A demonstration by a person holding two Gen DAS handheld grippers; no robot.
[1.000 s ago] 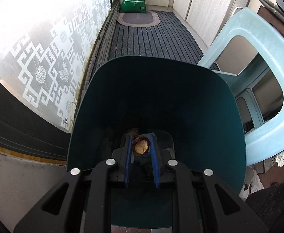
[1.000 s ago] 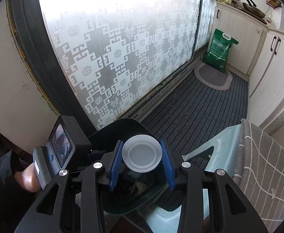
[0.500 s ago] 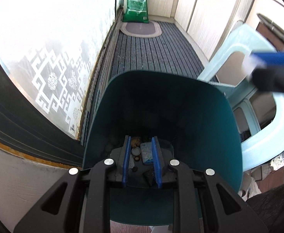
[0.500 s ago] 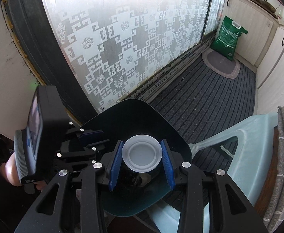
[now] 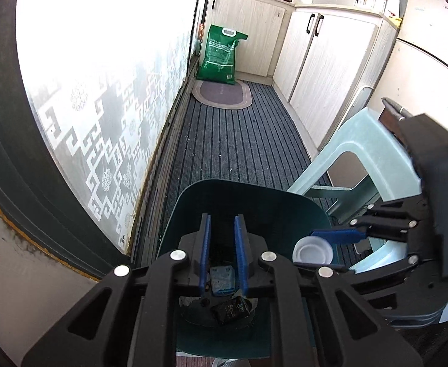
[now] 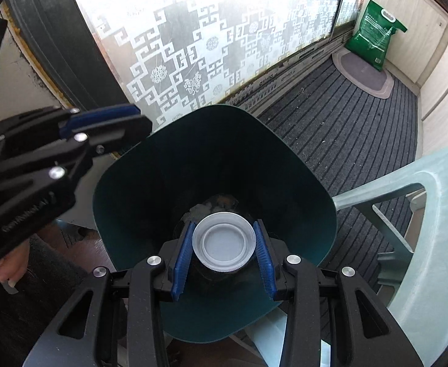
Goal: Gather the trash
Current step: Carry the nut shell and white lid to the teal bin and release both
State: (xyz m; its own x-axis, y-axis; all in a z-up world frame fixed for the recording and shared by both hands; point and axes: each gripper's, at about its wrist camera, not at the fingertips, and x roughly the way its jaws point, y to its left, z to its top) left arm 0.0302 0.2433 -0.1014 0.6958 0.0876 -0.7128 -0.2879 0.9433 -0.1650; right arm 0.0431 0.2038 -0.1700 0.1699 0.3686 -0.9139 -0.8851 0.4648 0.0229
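Note:
A dark teal bin (image 5: 254, 195) stands open-topped on the floor, with a pale blue packet (image 5: 222, 279) and a dark wrapper (image 5: 231, 305) lying at its bottom. My left gripper (image 5: 222, 217) hangs above the bin's near side, its jaws closing with nothing between them. My right gripper (image 6: 224, 224) is shut on a round white plastic lid (image 6: 224, 243) and holds it over the bin (image 6: 211, 159) mouth. In the left wrist view the right gripper (image 5: 312, 249) and lid come in from the right at the bin's rim. The left gripper (image 6: 101, 122) shows at upper left in the right wrist view.
A pale green plastic stool (image 5: 367, 153) stands right against the bin. A frosted patterned glass door (image 6: 193, 55) runs along the left. Dark striped carpet (image 5: 230, 140) leads to an oval mat (image 5: 222, 96), a green bag (image 5: 221, 55) and pale cabinets (image 5: 325, 61).
The left gripper let go of a brownish scrap deep in the bin and rose out with nothing in it. The right gripper came down over the bin with the lid.

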